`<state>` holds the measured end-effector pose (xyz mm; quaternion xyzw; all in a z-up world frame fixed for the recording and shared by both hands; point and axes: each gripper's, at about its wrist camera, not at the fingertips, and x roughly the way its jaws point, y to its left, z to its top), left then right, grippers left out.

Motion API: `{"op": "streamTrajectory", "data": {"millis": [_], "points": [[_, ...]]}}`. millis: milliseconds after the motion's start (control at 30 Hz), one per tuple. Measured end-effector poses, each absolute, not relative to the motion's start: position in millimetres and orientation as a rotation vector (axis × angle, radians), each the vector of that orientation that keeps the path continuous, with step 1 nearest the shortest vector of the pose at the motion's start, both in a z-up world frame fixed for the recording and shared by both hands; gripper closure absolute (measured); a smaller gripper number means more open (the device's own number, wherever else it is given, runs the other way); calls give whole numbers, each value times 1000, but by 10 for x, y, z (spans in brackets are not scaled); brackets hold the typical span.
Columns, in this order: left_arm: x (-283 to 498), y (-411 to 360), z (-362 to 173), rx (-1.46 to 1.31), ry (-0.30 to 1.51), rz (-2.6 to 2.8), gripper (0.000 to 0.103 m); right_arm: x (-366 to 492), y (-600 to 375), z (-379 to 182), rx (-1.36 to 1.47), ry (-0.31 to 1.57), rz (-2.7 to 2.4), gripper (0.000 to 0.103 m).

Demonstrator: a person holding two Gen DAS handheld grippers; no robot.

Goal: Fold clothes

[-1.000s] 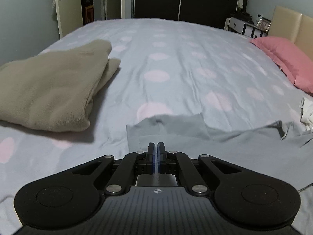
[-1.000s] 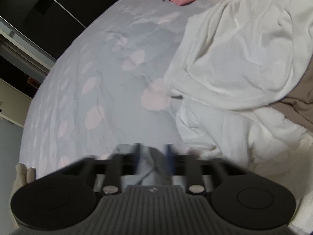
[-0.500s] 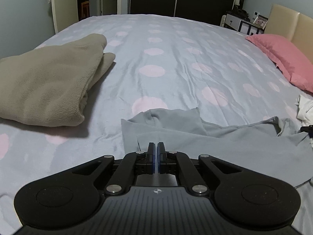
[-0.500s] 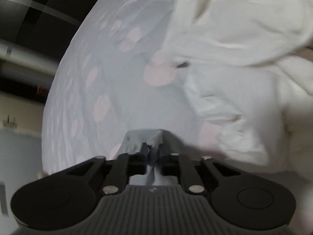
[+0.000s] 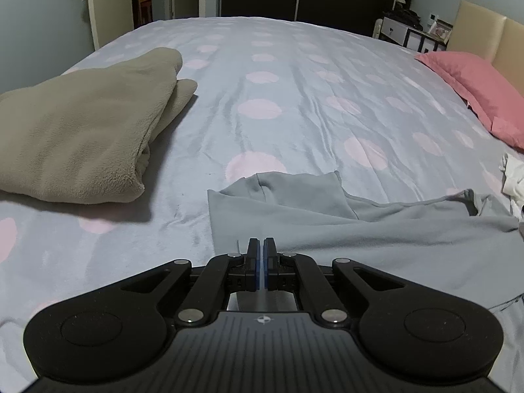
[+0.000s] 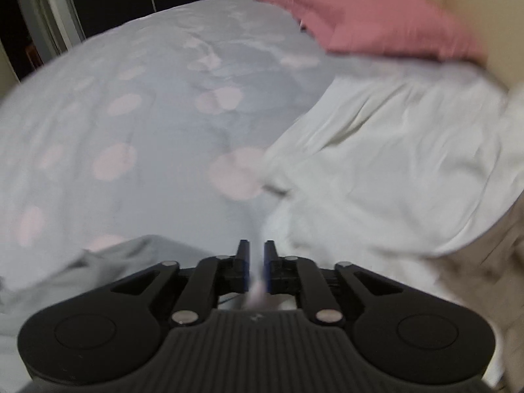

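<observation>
1. The left claw [image 5: 261, 245] has its fingers pressed together; nothing shows between the tips, which sit low over the near edge of the grey garment [image 5: 344, 229].
2. That garment lies spread on the bed [image 5: 278, 75], running from just ahead of the left claw off to its right, one flap turned up in front.
3. A folded beige blanket [image 5: 85, 134] sits ahead and left of the left claw, well apart from it.
4. The right claw [image 6: 256, 255] shows a narrow gap between its fingers; the view is blurred, so I cannot tell if it grips anything.
5. White laundry [image 6: 393, 163] is heaped ahead and right of the right claw; a pink pillow [image 6: 360, 23] lies beyond.
</observation>
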<state>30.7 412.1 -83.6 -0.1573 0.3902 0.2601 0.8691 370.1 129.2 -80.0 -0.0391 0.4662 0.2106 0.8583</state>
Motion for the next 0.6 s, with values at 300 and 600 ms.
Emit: {"op": "streamTrajectory", "data": {"millis": [300, 600], "points": [[345, 4083, -846, -324, 824, 524, 103, 3840, 1250, -1106, 253, 1173, 437, 97], [334, 4108, -868, -315, 837, 528, 103, 3648, 1548, -692, -17, 787, 407, 103]]}}
